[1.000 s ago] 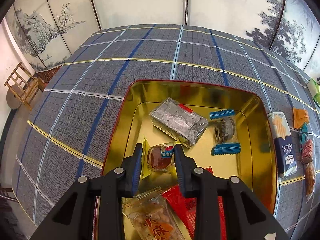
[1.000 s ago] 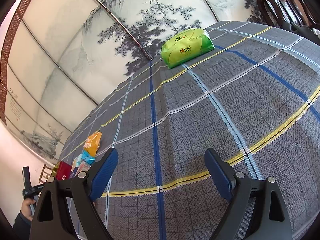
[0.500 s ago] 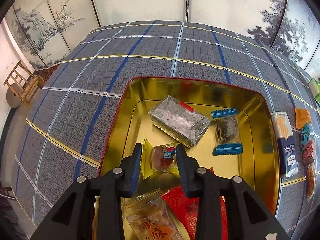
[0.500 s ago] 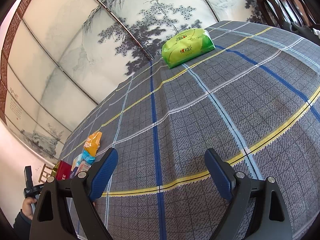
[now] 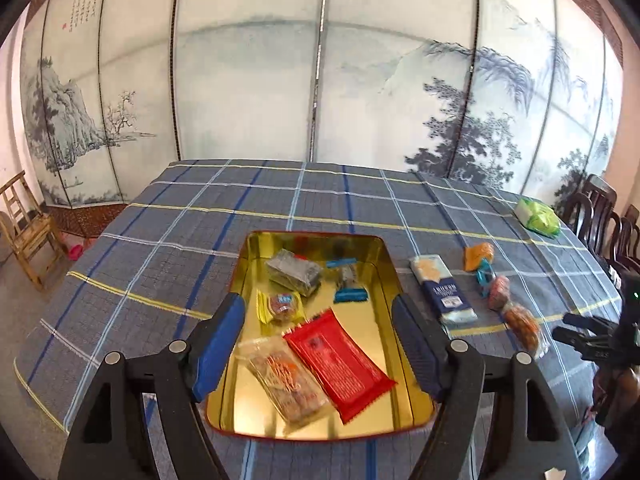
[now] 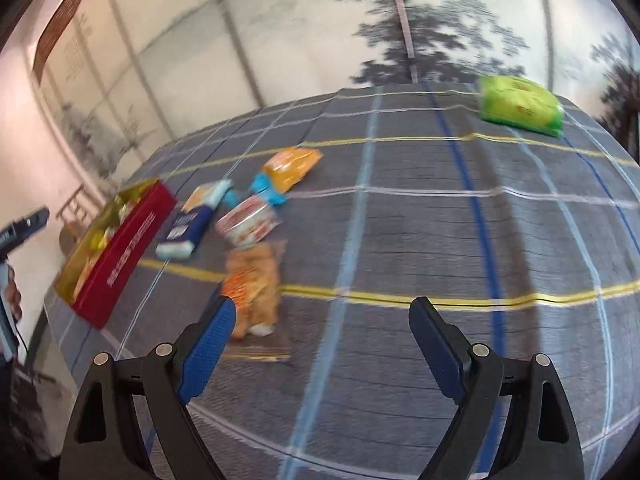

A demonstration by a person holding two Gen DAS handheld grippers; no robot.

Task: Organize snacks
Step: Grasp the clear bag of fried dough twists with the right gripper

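Left tool (image 5: 316, 334) raised above gold snack tin (image 5: 390, 264), spread wide, empty, right tool (image 6: 320, 334) low over plaid surface (image 6: 440, 220), wide, empty, beside orange snack packet (image 6: 254, 284)

A home dining room: plaid-clothed table (image 5: 200, 240), carved chairs (image 5: 600, 216) (ink-landscape screen (image 5: 248, 80) behind)

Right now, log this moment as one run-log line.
left gripper: open, empty, above gold tin | tin: five wrapped snacks | right gripper: open, empty, near orange snack packet on plaid tablecloth
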